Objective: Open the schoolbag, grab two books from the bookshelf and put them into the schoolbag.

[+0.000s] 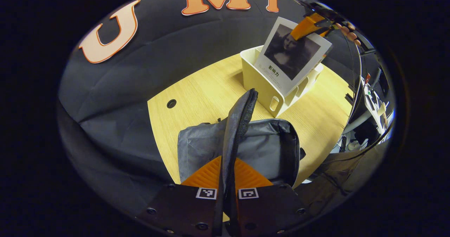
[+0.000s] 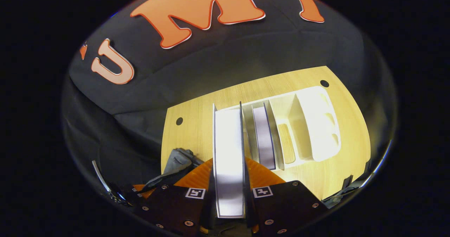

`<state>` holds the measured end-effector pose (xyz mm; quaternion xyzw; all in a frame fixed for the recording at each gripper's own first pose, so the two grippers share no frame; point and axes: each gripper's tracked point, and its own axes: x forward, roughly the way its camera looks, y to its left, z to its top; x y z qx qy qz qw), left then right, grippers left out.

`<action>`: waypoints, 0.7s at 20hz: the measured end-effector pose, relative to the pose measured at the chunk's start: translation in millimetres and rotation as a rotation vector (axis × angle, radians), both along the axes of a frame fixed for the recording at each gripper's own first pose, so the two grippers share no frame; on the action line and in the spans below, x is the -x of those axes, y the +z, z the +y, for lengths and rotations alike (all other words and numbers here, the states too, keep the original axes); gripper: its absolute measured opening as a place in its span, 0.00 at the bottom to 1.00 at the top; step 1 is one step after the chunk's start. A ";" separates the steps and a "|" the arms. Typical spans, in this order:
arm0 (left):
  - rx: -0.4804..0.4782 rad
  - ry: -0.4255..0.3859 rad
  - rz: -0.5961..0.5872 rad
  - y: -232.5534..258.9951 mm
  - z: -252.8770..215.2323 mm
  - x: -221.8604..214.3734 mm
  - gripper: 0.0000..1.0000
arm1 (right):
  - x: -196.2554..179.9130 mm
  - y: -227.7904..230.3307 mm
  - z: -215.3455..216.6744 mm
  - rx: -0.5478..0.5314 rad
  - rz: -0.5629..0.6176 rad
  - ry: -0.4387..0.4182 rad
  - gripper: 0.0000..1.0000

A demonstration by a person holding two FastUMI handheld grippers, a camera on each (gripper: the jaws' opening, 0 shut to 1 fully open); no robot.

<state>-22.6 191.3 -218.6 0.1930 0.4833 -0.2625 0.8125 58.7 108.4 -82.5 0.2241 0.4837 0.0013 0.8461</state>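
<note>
Left gripper view: the left gripper (image 1: 228, 180) has its two orange fingers pressed on the raised flap (image 1: 239, 124) of the grey schoolbag (image 1: 267, 149), which lies open at the near edge of the wooden table (image 1: 186, 103). Farther, at the table's middle, stands the white bookshelf (image 1: 270, 89). Above it the right gripper (image 1: 307, 27), held by a hand (image 1: 348, 31), pinches a book (image 1: 293, 54) by its top edge, tilted. A second book (image 2: 263, 135) stands in the shelf.
</note>
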 end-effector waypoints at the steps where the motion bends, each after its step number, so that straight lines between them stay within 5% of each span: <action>1: 0.004 -0.007 0.002 -1.1 -0.9 -1.2 0.08 | 7.7 3.7 -2.3 -0.006 -0.015 -0.012 0.34; 14: 0.038 -0.079 0.007 -3.7 -6.8 0.4 0.08 | 120.9 -8.7 19.9 -0.206 -0.046 -0.150 0.33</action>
